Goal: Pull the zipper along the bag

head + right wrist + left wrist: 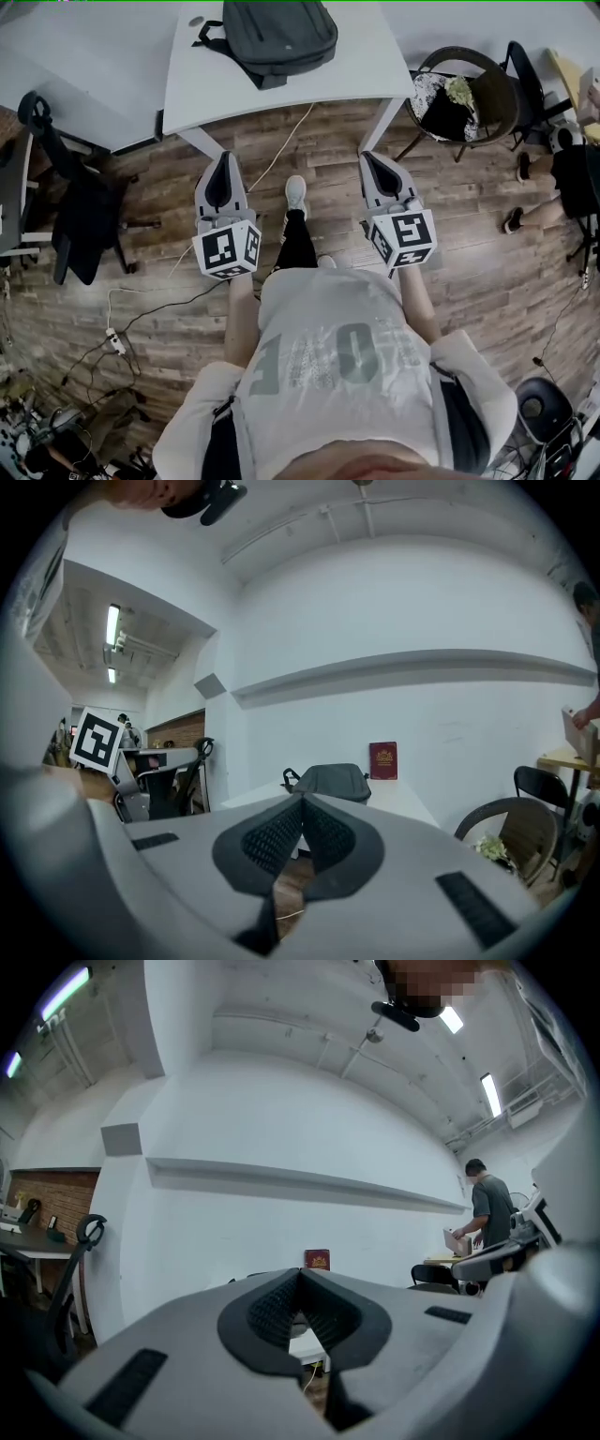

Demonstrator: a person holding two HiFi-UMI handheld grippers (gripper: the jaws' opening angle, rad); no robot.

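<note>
Floor [469, 272]; left gripper [226, 159], right gripper [369, 159] level

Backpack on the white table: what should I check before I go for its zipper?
1. Backpack lies on the table: ok.
2. Left gripper empty, jaws shut: ok.
3. Right gripper empty, jaws shut: ok.
4. Both at the backpack: not ok, they hang over the floor, short of the table.
5. Zipper pull found: cannot tell, too small to see.
</note>
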